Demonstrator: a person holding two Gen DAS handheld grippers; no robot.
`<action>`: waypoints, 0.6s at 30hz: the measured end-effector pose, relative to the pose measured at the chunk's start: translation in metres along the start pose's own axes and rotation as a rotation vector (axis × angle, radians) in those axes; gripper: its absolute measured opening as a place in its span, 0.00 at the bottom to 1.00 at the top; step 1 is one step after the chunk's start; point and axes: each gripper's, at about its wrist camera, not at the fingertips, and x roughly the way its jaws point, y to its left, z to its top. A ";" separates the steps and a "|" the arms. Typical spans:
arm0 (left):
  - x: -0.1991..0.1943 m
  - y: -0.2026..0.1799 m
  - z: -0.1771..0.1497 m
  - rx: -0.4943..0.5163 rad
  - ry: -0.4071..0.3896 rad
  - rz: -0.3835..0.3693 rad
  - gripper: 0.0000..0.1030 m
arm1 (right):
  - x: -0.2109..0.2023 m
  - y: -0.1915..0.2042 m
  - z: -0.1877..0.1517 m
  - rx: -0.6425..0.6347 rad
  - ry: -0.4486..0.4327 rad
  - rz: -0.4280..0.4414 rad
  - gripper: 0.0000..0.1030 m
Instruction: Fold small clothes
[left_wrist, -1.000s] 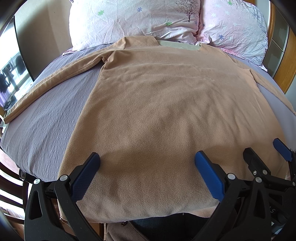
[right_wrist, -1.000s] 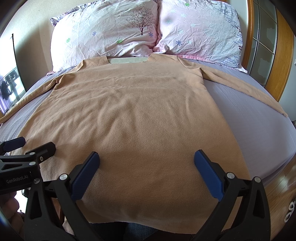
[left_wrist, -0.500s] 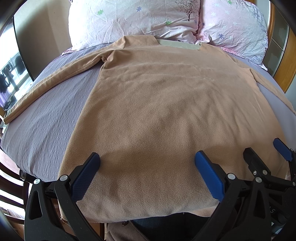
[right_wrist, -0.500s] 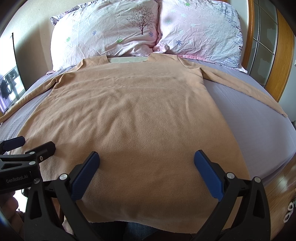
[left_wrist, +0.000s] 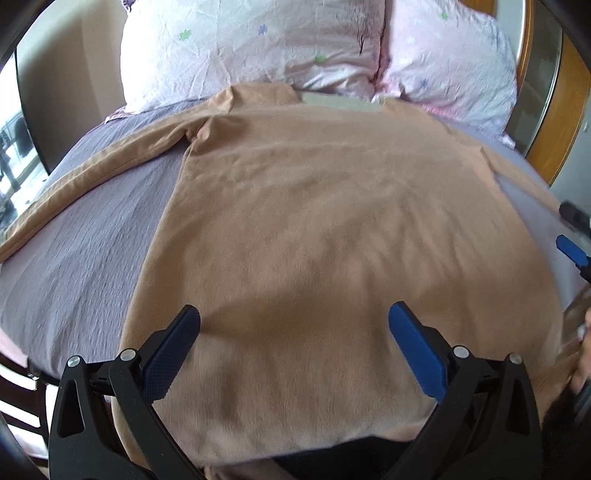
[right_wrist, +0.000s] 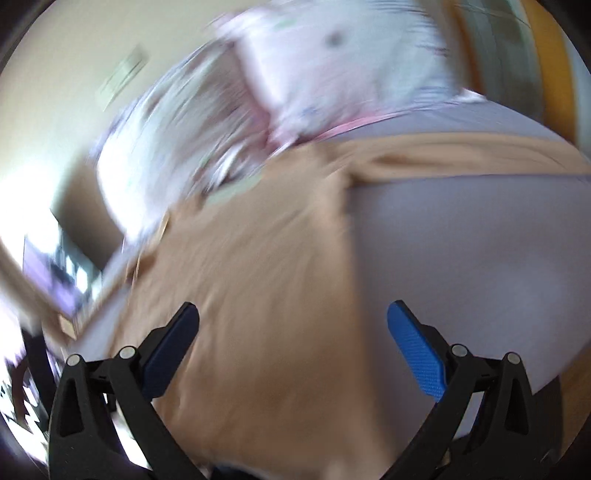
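A tan long-sleeved top (left_wrist: 332, 229) lies flat on the bed, collar toward the pillows and sleeves spread to both sides. My left gripper (left_wrist: 295, 350) is open and empty, hovering over the top's hem near the bed's front edge. My right gripper (right_wrist: 291, 350) is open and empty, over the top's right side edge (right_wrist: 258, 295); its view is blurred and tilted. The right sleeve (right_wrist: 461, 155) stretches across the sheet beyond it. The right gripper's fingertips (left_wrist: 570, 249) show at the right edge of the left wrist view.
A lilac-grey sheet (left_wrist: 85, 251) covers the bed. Two pink floral pillows (left_wrist: 258, 48) lean at the head. A wooden headboard with glass panels (left_wrist: 554, 122) stands at the right. A window (left_wrist: 11, 155) is at the left.
My right gripper has swung quickly to the right and tilted, from over the hem to the top's right edge. My left gripper has moved slightly forward over the hem. Both stay open.
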 end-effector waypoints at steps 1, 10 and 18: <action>0.000 0.003 0.005 -0.010 -0.027 -0.011 0.99 | -0.007 -0.032 0.023 0.118 -0.028 -0.019 0.97; 0.003 0.031 0.048 -0.122 -0.134 -0.127 0.99 | -0.012 -0.217 0.115 0.681 -0.104 -0.264 0.66; 0.000 0.087 0.067 -0.251 -0.215 -0.058 0.99 | 0.012 -0.262 0.131 0.812 -0.112 -0.331 0.04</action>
